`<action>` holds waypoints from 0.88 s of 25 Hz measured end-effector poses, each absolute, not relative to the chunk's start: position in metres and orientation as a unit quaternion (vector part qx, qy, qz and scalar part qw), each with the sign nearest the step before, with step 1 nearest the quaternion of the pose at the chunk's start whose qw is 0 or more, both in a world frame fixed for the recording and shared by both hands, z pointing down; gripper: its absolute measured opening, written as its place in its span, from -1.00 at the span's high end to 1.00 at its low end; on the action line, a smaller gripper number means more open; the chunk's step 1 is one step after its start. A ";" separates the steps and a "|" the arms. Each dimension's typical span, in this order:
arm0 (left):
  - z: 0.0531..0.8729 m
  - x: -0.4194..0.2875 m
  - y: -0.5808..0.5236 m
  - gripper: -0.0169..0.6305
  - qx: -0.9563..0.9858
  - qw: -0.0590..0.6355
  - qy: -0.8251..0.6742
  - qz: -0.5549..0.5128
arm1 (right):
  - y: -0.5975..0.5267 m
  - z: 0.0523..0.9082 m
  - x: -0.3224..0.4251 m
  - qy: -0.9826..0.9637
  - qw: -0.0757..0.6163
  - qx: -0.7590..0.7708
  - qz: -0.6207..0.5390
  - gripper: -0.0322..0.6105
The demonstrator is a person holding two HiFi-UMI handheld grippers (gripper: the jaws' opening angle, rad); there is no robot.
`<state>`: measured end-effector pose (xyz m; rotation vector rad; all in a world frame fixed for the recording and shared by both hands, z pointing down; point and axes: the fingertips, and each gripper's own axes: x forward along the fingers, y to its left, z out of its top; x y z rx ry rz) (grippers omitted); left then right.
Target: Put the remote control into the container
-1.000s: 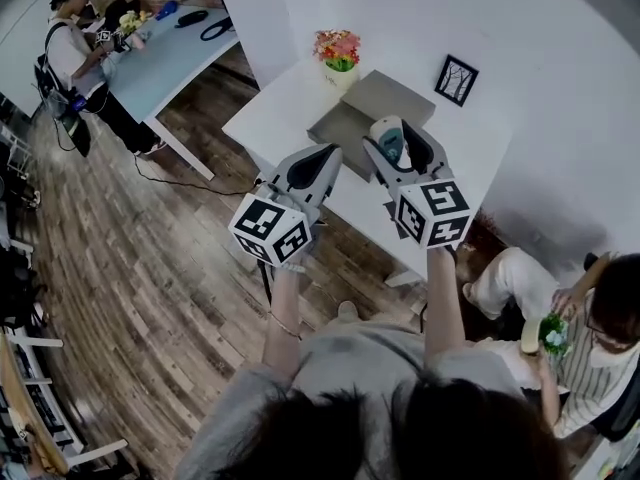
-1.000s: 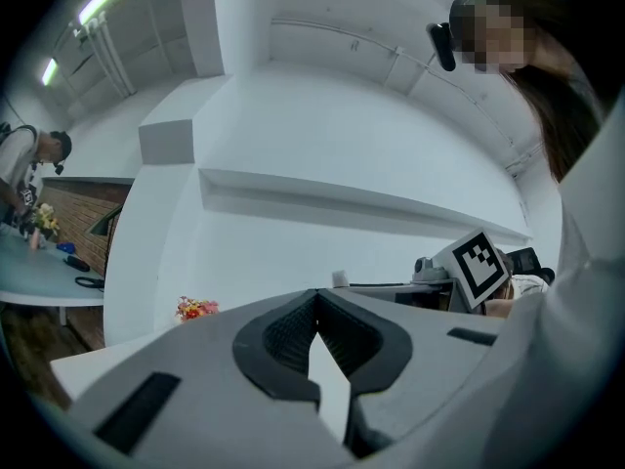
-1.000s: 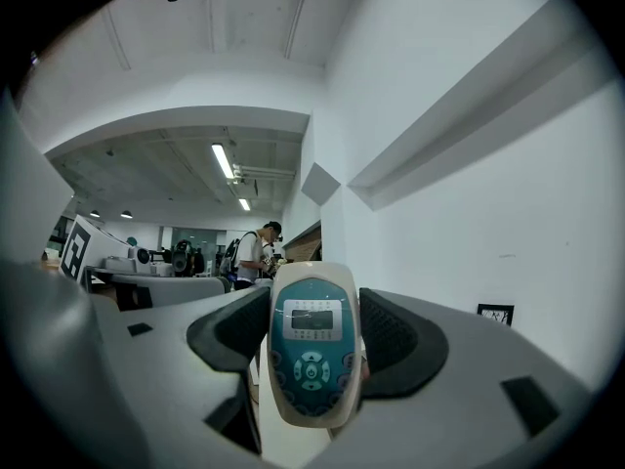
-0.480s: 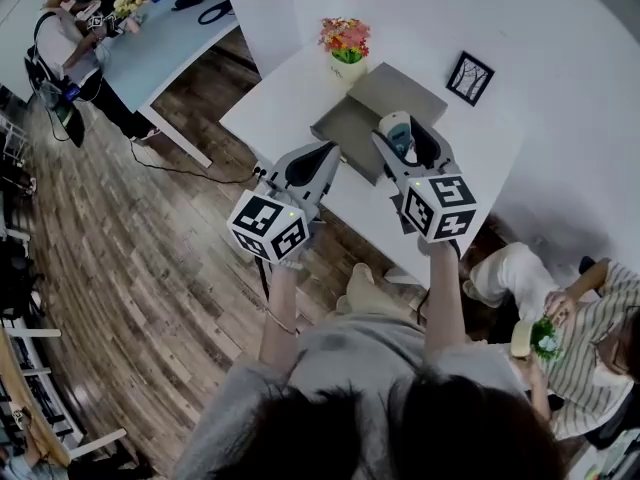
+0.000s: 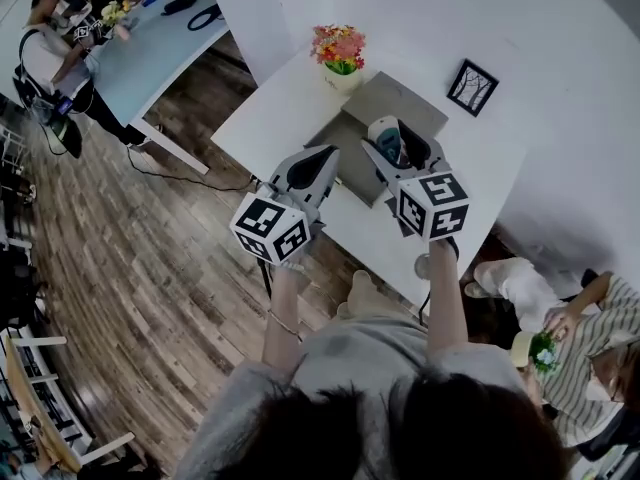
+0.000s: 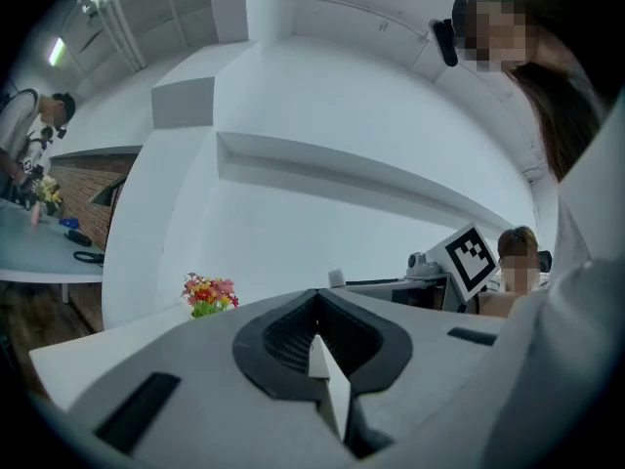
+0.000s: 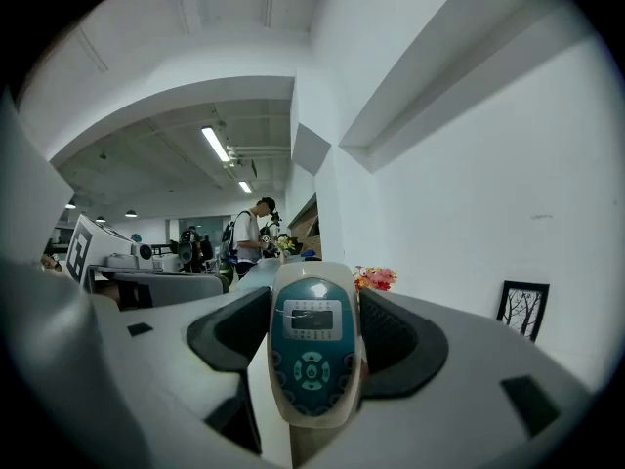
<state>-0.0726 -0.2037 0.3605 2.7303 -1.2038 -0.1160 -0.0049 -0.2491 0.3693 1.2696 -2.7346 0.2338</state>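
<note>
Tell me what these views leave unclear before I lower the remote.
- Inside of the container: head view, partly covered by the right gripper; neither gripper view shows the container.
- Height of the remote control above the container: the head view looks steeply down, so cannot tell.
- Button labels on the remote control: right gripper view, too small.

No word, brand name or number can be read anywhere. The remote control [image 7: 312,345], at the centre of the right gripper view, has a small grey display and round buttons, but their marks are too blurred to read. In the head view, the cube [image 5: 268,228] on the left gripper [image 5: 322,158] and the cube [image 5: 433,205] on the right gripper [image 5: 395,140] bear only black-and-white square patterns. The framed picture [image 5: 471,86] at upper right shows a tree drawing.
</note>
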 end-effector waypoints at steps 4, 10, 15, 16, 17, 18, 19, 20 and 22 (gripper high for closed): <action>0.372 -0.068 -0.225 0.94 0.910 0.092 -0.404 -0.026 | -0.270 0.381 -0.001 -0.903 0.068 0.414 0.095 0.01; 0.397 -0.071 -0.238 0.94 0.905 0.116 -0.409 -0.013 | -0.287 0.404 -0.005 -0.901 0.087 0.409 0.114 0.01; 0.415 -0.080 -0.252 0.94 0.906 0.136 -0.400 0.000 | -0.298 0.424 -0.017 -0.898 0.107 0.406 0.132 0.01; 0.418 -0.081 -0.255 0.94 0.908 0.139 -0.396 0.002 | -0.301 0.428 -0.018 -0.896 0.113 0.407 0.135 0.01; 0.421 -0.083 -0.259 0.94 0.909 0.143 -0.392 0.004 | -0.304 0.432 -0.019 -0.894 0.120 0.408 0.138 0.01; 0.424 -0.085 -0.264 0.94 0.910 0.146 -0.388 0.006 | -0.308 0.437 -0.021 -0.892 0.128 0.411 0.141 0.01; 0.429 -0.086 -0.268 0.94 0.911 0.150 -0.383 0.009 | -0.310 0.442 -0.022 -0.889 0.135 0.412 0.145 0.01; 0.434 -0.089 -0.271 0.94 0.912 0.155 -0.379 0.013 | -0.313 0.448 -0.025 -0.887 0.143 0.413 0.150 0.01; 0.446 -0.092 -0.276 0.94 0.914 0.165 -0.371 0.022 | -0.318 0.461 -0.031 -0.883 0.157 0.412 0.159 0.01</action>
